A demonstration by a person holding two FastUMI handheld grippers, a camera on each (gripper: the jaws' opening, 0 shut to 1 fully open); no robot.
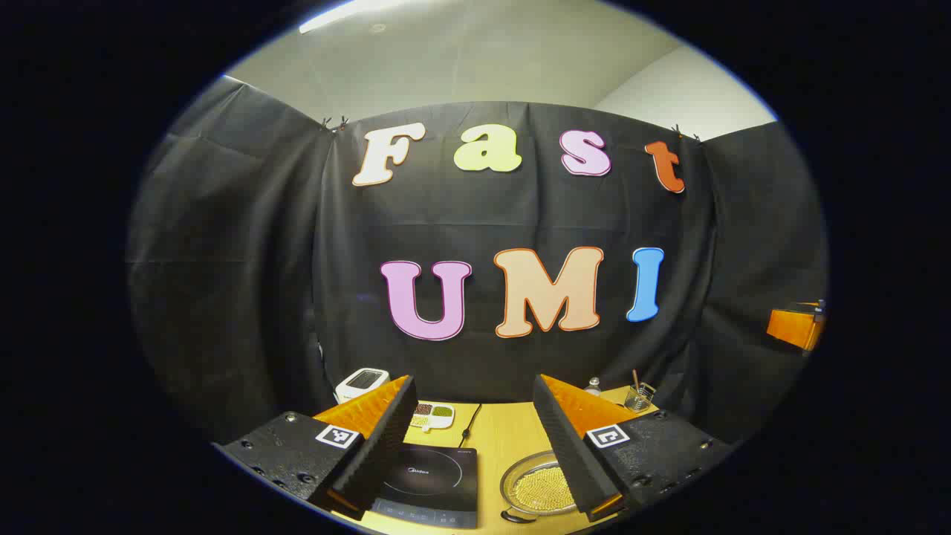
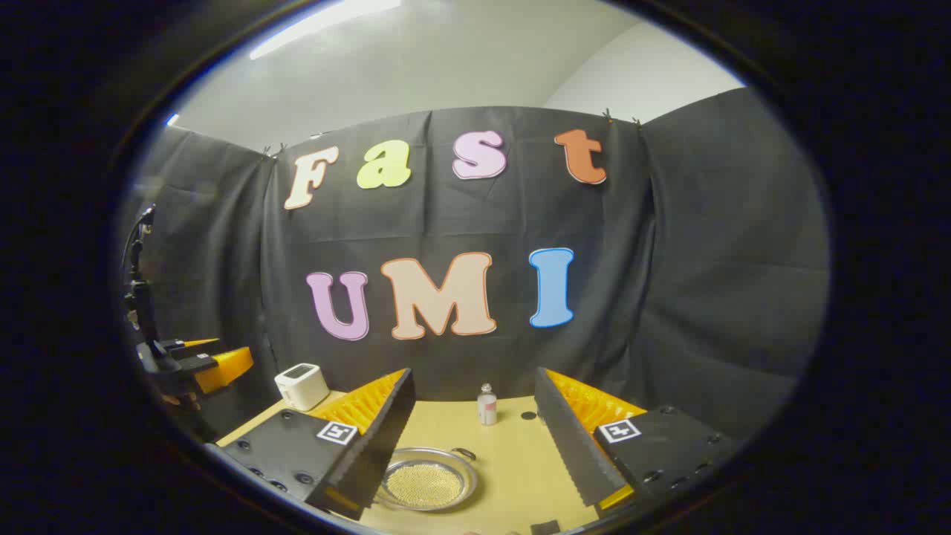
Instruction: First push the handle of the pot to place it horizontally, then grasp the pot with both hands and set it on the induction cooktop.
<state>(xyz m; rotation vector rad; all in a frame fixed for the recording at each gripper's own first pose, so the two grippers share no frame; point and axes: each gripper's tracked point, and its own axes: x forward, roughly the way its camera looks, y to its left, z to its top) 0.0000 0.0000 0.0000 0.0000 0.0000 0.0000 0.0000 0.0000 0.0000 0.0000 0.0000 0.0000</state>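
A shallow metal pot (image 1: 539, 487) holding fine yellowish grains sits on the wooden table, just right of the black induction cooktop (image 1: 431, 479). A small dark loop handle (image 1: 518, 516) shows at its near rim. My left gripper (image 1: 474, 383) hangs open above the table, with nothing between its fingers. In the right gripper view the pot (image 2: 427, 479) lies low and left of centre, its loop handle (image 2: 466, 452) at the far rim. My right gripper (image 2: 473, 374) is open and empty above it. Each gripper shows far off in the other's view: right gripper (image 1: 796, 327), left gripper (image 2: 200, 364).
A white appliance (image 1: 362, 383) stands at the back left, beside a white dish of beans (image 1: 433, 414) and the cooktop's cable (image 1: 469, 423). A small bottle (image 2: 487, 405) and a glass holder with sticks (image 1: 639, 395) stand at the back. Bare table (image 2: 520, 475) lies right of the pot.
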